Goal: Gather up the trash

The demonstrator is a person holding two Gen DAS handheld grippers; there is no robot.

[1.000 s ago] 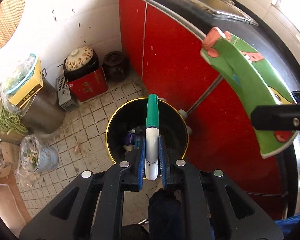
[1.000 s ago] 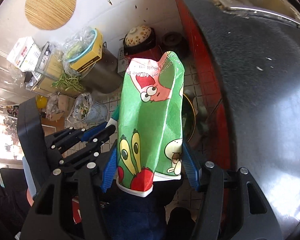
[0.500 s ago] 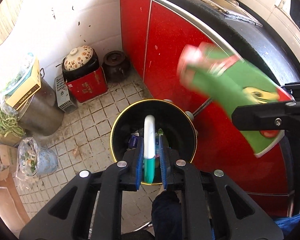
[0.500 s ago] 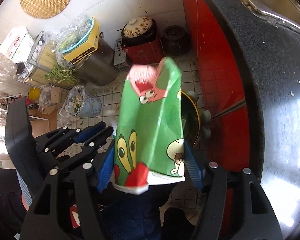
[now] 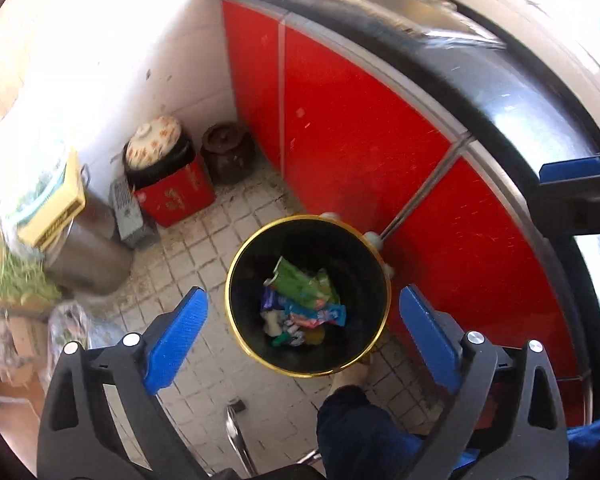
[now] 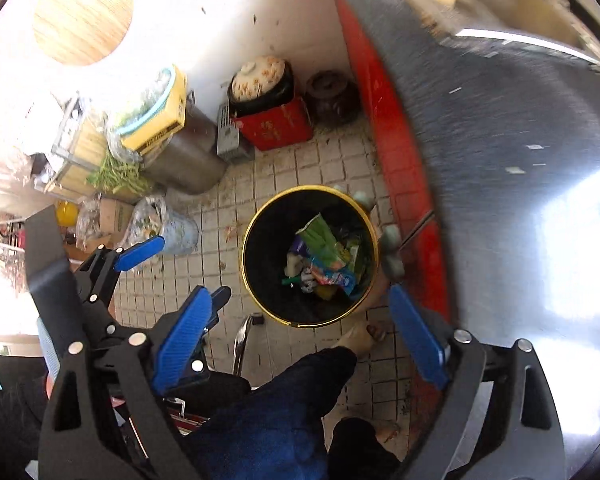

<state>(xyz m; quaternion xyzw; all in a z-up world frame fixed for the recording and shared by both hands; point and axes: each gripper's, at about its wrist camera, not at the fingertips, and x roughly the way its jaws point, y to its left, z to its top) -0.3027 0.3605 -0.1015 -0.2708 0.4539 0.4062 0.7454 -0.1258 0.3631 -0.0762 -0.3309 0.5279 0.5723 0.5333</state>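
A black bin (image 5: 340, 248) (image 6: 272, 232) with a gold rim stands on the tiled floor, straight below both grippers. Inside it, a green cartoon wrapper (image 5: 300, 284) (image 6: 324, 240) lies on top of several colourful wrappers. A green marker end (image 5: 279, 339) (image 6: 291, 280) shows among them. My left gripper (image 5: 303, 300) hangs above the bin, its jaws opening wide with nothing between them. My right gripper (image 6: 300, 294) is beside it over the bin, its jaws also opening and holding nothing. One blue pad of the right gripper (image 5: 572, 168) shows at the left wrist view's right edge.
Red cabinet doors (image 5: 360, 128) under a dark counter (image 6: 500, 160) run along the right of the bin. Clay pots on a red box (image 5: 172, 196), a steel pot (image 6: 184, 160) and bags of vegetables crowd the far left. A person's leg (image 6: 300, 400) and bare foot (image 6: 360, 340) sit just before the bin.
Both grippers went from shut to open. The marker left the left gripper and the green wrapper left the right one; both now lie in the bin.
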